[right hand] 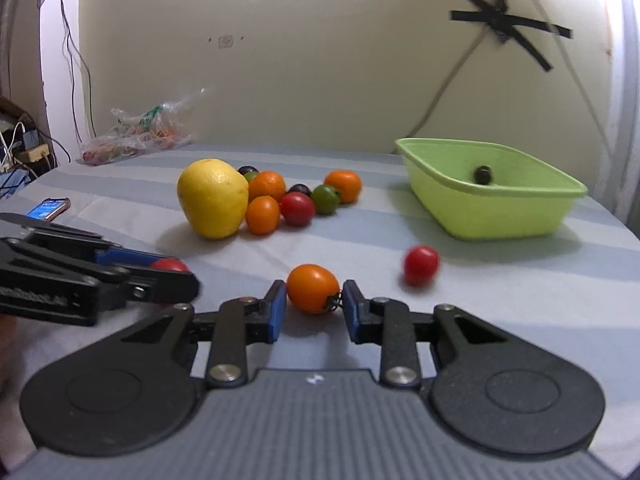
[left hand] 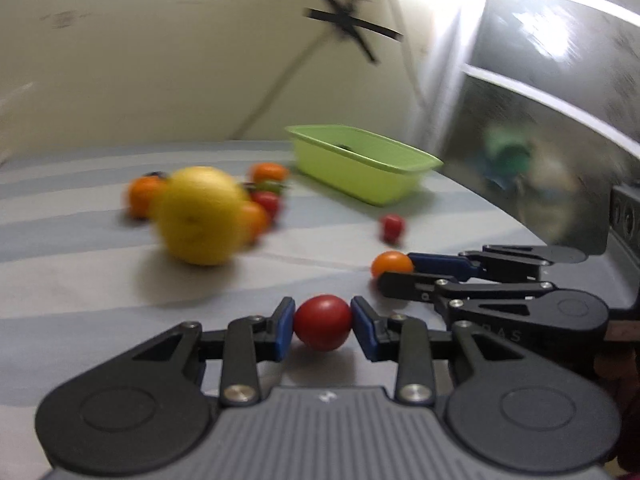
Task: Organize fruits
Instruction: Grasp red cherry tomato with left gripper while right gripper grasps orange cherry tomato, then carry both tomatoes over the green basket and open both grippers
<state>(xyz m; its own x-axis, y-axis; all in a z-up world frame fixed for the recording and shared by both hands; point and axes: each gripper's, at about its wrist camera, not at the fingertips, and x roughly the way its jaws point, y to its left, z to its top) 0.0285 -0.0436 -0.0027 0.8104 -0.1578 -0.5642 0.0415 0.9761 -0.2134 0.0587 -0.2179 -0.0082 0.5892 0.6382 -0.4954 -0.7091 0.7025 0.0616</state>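
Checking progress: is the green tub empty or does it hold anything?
Nearly empty: the green tub holds one small dark fruit; the other fruits lie outside on the cloth.

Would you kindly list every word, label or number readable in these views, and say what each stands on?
"A S": faint embossed letters on the side of the right gripper, left wrist view; any letters before them are unreadable.
Embossed text on the side of the left gripper, right wrist view: too blurred to read.
Screen of the phone: too small to read.
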